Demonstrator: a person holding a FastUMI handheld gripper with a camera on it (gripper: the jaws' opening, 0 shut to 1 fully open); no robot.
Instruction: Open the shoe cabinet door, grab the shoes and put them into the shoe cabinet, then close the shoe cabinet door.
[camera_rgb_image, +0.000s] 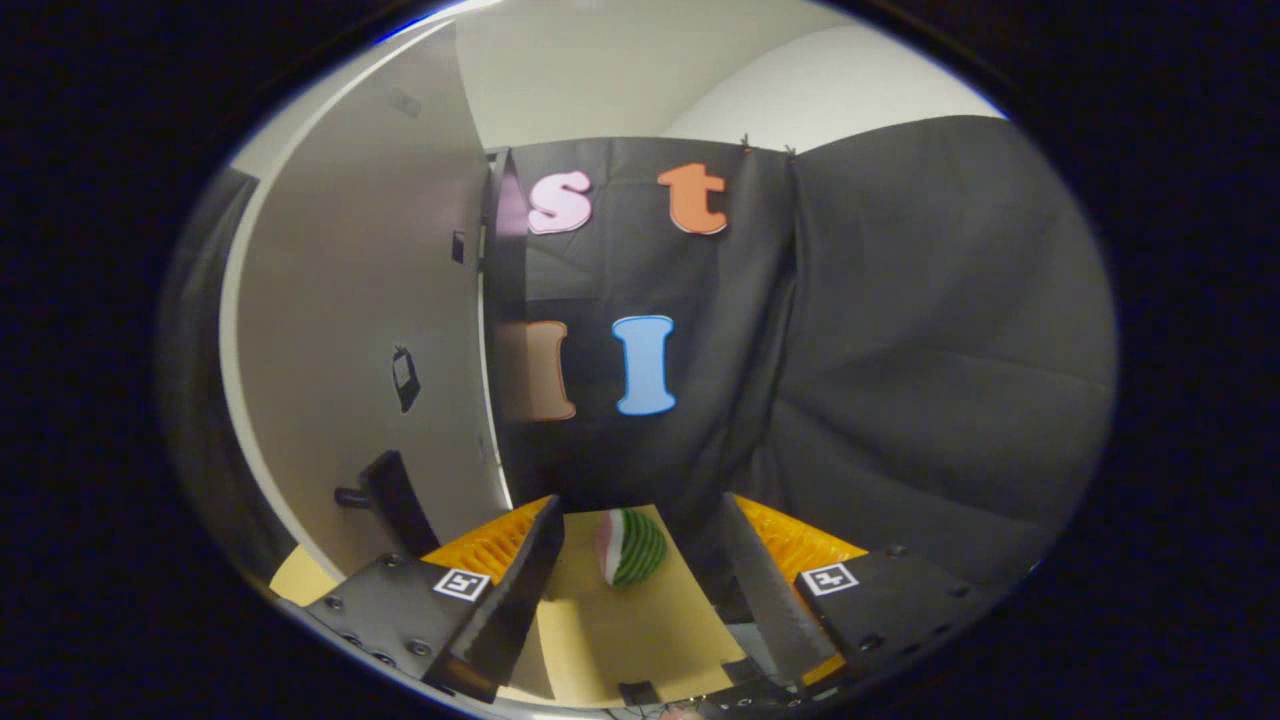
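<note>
Gripper (640, 560) jaws wide, empty. Cabinet door (370, 330) stands beyond the left finger; hook its black handle (385, 495) squarely before swinging.

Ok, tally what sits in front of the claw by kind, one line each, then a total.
Cabinet door, standing to the left of the fingers: 1
Door handle, dark, low on that door: 1
Green striped shoe, on the tan surface just ahead of the open claw: 1
Total: 3

Screwed gripper (640, 590) plates, 2 square markers
</note>
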